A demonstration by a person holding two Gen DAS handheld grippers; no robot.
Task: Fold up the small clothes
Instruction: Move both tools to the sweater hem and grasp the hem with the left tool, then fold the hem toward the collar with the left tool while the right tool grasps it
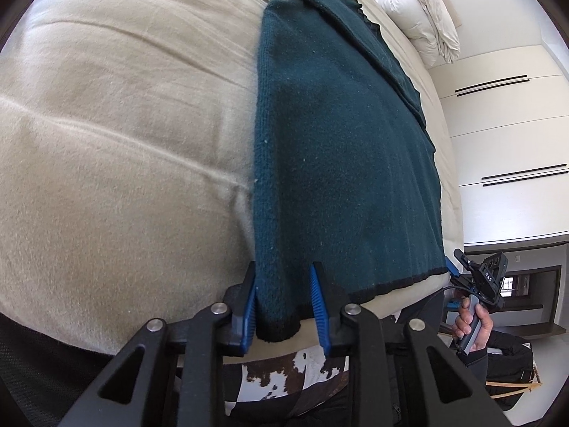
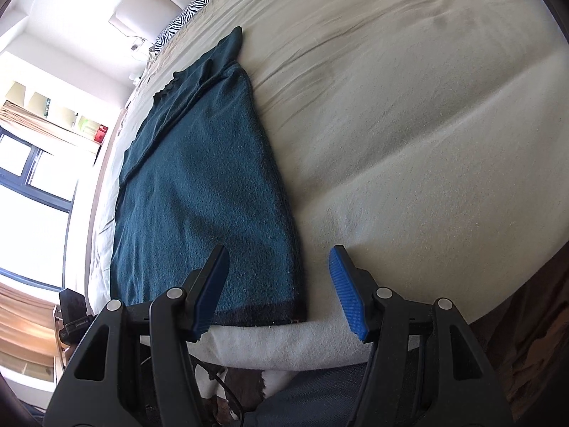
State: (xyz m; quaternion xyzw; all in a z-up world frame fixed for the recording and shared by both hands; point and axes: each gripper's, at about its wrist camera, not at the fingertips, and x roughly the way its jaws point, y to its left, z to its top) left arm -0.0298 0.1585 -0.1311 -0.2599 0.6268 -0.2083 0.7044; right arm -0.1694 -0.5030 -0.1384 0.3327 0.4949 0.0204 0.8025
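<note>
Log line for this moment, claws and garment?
left claw: open around sweater hem corner | right claw: open, at other hem corner | sweater: folded lengthwise on bed

Teal sweater (image 1: 341, 149) (black hem), beige bedcover (image 1: 124, 142)

Both wrist cameras are sitting low and close at the bed's (image 1: 106, 142) near edge, looking toward twelve o'clock along the dark teal garment (image 1: 338, 142), which both views are sharing.

I see the sweater (image 1: 341, 149) stretched ahead of my left fingers (image 1: 249, 313), its corner between them. It lies on the bed (image 1: 124, 142), left of my right fingers (image 2: 346, 295).
</note>
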